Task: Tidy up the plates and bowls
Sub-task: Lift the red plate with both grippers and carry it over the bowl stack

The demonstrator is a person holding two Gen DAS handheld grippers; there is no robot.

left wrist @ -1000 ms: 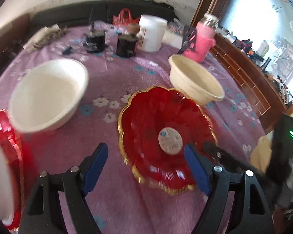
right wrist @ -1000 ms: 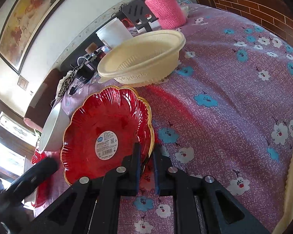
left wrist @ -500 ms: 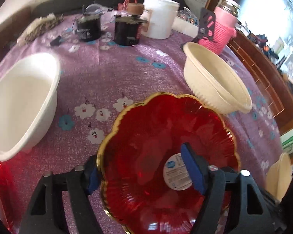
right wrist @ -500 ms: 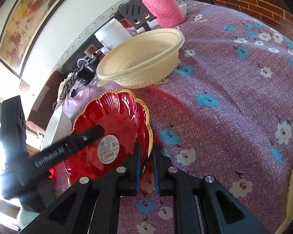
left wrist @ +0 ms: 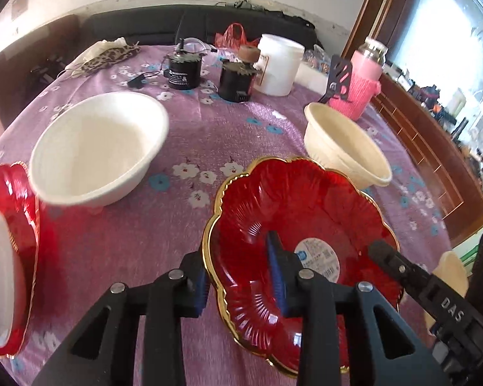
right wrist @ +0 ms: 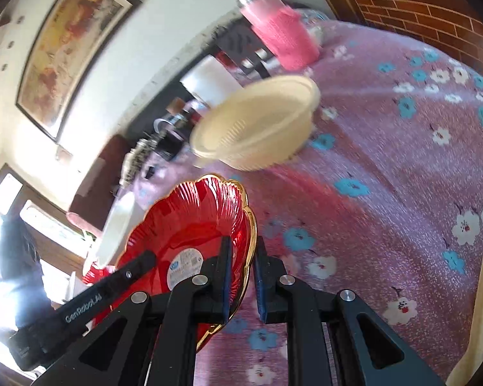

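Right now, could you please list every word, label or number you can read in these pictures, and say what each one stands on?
"GenRobot.AI": on the side of the left gripper, seen from the right wrist.
"DAS": on the right gripper, seen from the left wrist.
Round sticker in the red plate: print too small to read.
Label on the black canister: too small to read.

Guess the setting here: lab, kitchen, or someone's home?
Most likely a home living or dining room. A purple floral tablecloth covers the table, a framed painting hangs on the white wall, and a dark sofa sits behind household clutter such as a pink knit-sleeved flask.
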